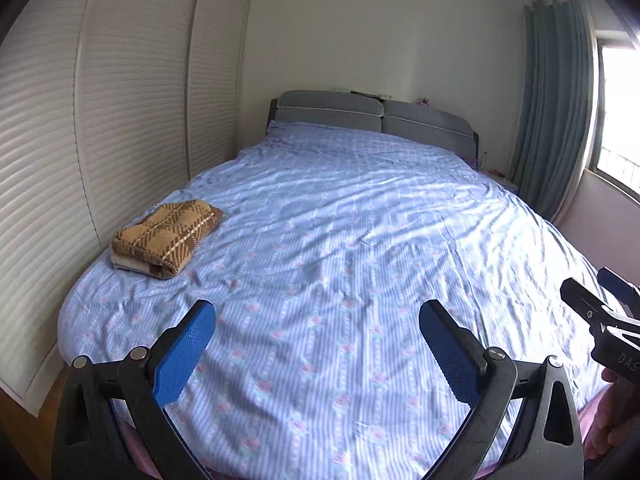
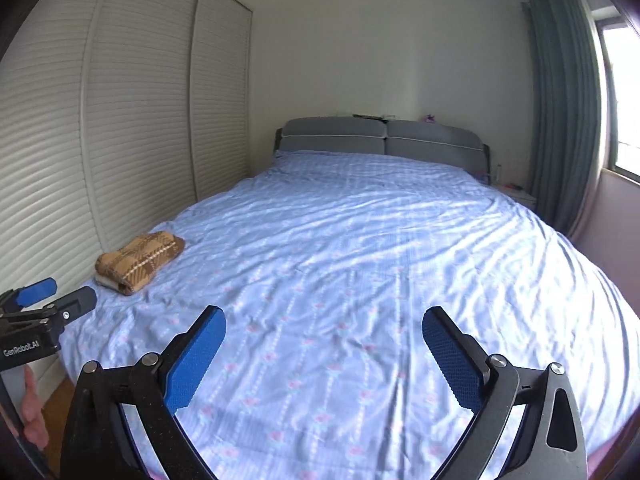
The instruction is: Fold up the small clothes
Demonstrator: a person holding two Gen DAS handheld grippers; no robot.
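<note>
A folded brown plaid garment (image 1: 166, 238) lies on the left side of the bed, on a small pale folded piece; it also shows in the right wrist view (image 2: 138, 260). My left gripper (image 1: 318, 320) is open and empty, held above the near end of the bed, right of the garment and well short of it. My right gripper (image 2: 324, 326) is open and empty above the near middle of the bed. The right gripper shows at the right edge of the left wrist view (image 1: 596, 300), and the left gripper at the left edge of the right wrist view (image 2: 52, 296).
The bed has a blue striped floral sheet (image 1: 360, 220) and a grey padded headboard (image 1: 376, 118). White louvred wardrobe doors (image 1: 120, 120) run close along the left side. A green curtain (image 1: 556, 112) and a window (image 2: 624, 100) are at the right.
</note>
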